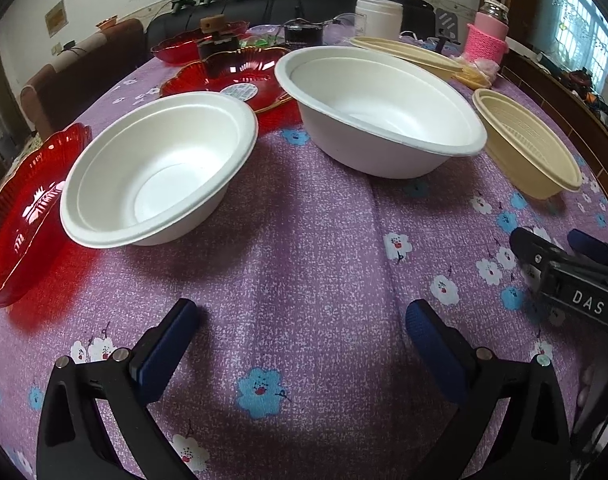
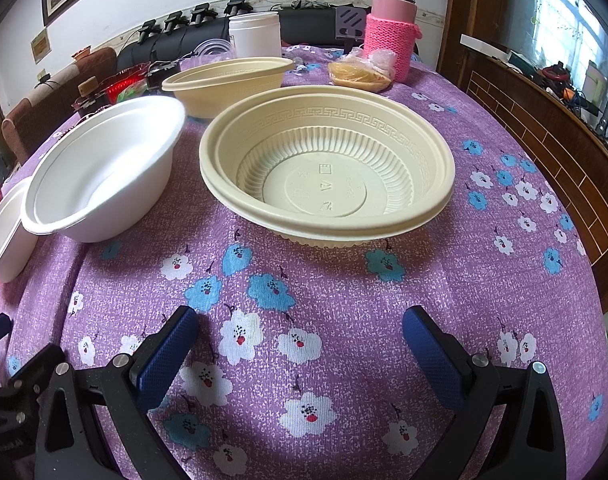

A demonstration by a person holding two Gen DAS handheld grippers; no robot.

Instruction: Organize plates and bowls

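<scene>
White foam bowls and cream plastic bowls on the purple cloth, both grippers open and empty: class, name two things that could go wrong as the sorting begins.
1. The near white foam bowl sits against the red glass plate; lifting it carelessly may nudge the plate, which lies near the table's edge.
2. The cream bowl looks thin and light; the right gripper pinching its rim could flex or tip it.

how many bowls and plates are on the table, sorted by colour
White bowls: 2, the left one and the right one
Cream bowls: 2, the near one and the far one
Red plates: 3, one near left, one middle, one far
Total: 7
</scene>
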